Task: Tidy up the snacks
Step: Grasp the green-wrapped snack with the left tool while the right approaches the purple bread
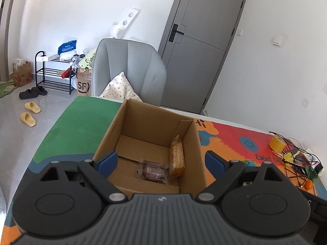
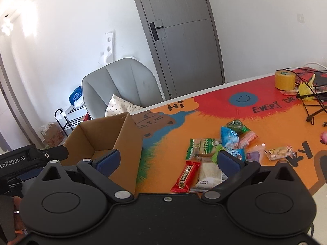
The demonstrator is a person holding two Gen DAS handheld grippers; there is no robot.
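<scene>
An open cardboard box stands on the colourful table mat. Inside lie a brown-purple wrapped snack on the floor and an orange snack pack leaning on the right wall. My left gripper is open and empty, hovering over the box's near edge. My right gripper is open and empty, above the box's right wall and a pile of snacks: a red bar, a white pack, a green-white pack, blue packs and others.
A roll of yellow tape and tangled black cables sit at the table's far right. A grey chair with a cushion stands behind the table. A shoe rack and slippers are on the floor at the left.
</scene>
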